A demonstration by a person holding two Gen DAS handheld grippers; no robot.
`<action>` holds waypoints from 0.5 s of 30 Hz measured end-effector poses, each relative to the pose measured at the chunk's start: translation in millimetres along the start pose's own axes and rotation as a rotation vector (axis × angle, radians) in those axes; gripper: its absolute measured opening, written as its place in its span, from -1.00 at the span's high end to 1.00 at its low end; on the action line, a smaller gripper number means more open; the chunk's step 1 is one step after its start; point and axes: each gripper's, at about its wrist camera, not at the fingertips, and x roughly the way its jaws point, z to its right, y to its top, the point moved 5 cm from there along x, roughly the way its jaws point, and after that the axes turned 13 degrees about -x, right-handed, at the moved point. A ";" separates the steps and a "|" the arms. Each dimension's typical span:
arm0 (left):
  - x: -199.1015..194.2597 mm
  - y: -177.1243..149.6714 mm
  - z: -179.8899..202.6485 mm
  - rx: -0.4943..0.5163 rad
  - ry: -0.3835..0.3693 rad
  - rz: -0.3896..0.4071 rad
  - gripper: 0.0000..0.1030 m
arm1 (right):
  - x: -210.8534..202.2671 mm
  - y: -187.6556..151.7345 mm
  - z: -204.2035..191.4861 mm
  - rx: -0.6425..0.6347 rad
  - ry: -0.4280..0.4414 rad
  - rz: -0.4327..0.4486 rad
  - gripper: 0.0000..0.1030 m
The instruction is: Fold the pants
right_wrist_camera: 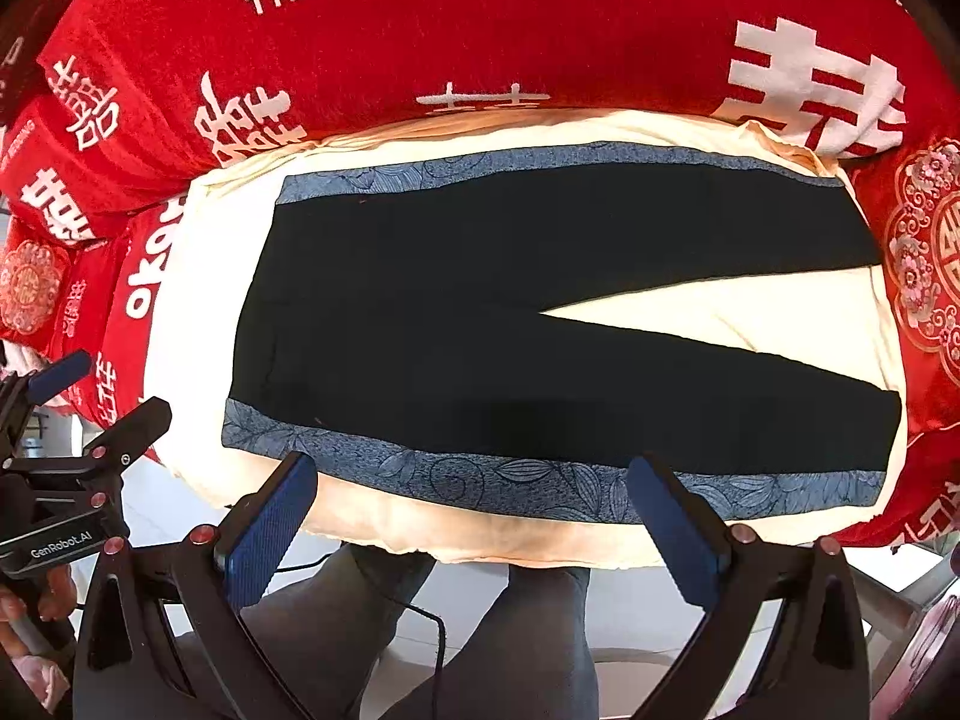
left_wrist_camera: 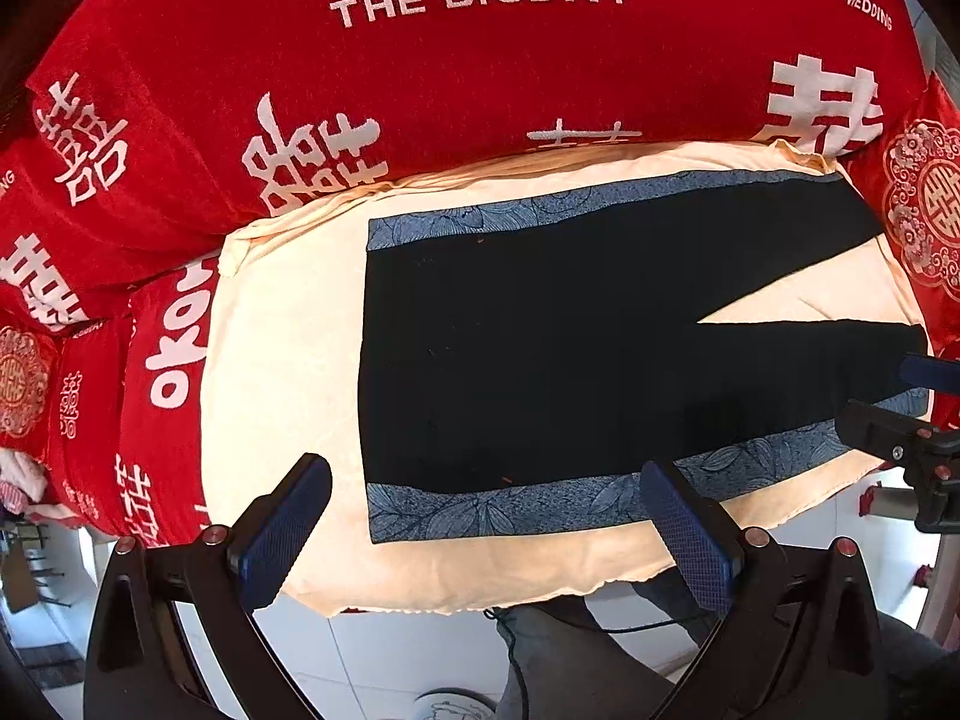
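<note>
Black pants (left_wrist_camera: 540, 336) (right_wrist_camera: 480, 312) with blue patterned side stripes lie flat on a cream cloth (left_wrist_camera: 282, 348) (right_wrist_camera: 690, 312), waistband at the left, both legs spread apart toward the right. My left gripper (left_wrist_camera: 486, 480) hovers open above the near blue stripe by the waist end, nothing between its fingers. My right gripper (right_wrist_camera: 474, 477) is open too, over the near stripe mid-length. The right gripper (left_wrist_camera: 900, 414) also shows at the right edge of the left wrist view; the left gripper (right_wrist_camera: 102, 396) shows at the left edge of the right wrist view.
A red quilt (left_wrist_camera: 420, 72) (right_wrist_camera: 480, 42) with white lettering piles up behind and to the left of the cloth. Red embroidered cushions (left_wrist_camera: 924, 204) (right_wrist_camera: 924, 252) sit at the right. A person's grey-trousered legs (right_wrist_camera: 540, 618) and a tiled floor (left_wrist_camera: 390, 648) are below the near edge.
</note>
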 end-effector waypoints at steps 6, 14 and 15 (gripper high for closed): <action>-7.9 -6.0 9.2 -0.022 0.022 0.004 -1.00 | -2.5 -3.7 16.0 0.012 0.018 0.000 -1.00; -13.3 -25.4 21.1 -0.083 0.044 -0.007 -1.00 | -6.6 -14.7 34.6 0.006 0.035 -0.001 -1.00; -13.7 -29.0 22.0 -0.099 0.047 -0.007 -1.00 | -7.2 -16.5 36.1 0.007 0.036 -0.001 -1.00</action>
